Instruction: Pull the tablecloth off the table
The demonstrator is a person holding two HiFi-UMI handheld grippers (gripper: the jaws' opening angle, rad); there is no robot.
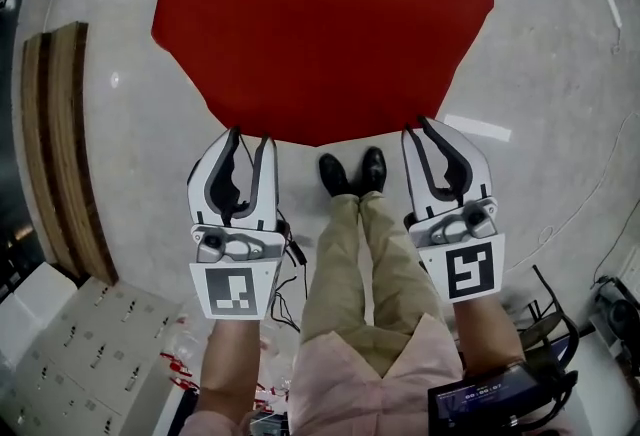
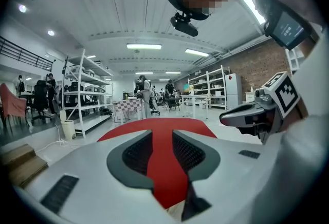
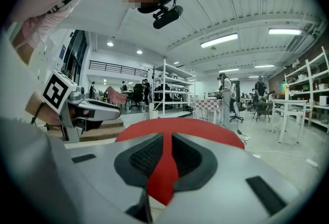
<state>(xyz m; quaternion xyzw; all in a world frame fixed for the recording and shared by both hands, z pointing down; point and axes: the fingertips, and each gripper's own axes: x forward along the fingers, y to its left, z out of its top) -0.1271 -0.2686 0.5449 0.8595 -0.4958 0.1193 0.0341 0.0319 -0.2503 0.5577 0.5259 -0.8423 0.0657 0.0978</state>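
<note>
- The red tablecloth (image 1: 320, 24) lies spread flat and, to judge by how level its top runs in both gripper views, still covers the counter, which it hides completely.
- The left hand-held gripper (image 1: 250, 136) has its tips at the tablecloth's near edge, left of the person's shoes (image 1: 352, 172). Its jaws stand slightly parted and released, with no fabric pinched between the pads.
- The right hand-held gripper (image 1: 416, 127) sits at the same near edge, right of the shoes, also released with only a narrow gap.
- Step in hand, as I read it: the approach to the tablecloth's near edge, before any grasp.
- The next move calls for slipping each pair of jaws over the tablecloth's edge, clenching firmly, then drawing both back evenly towards the person.
</note>
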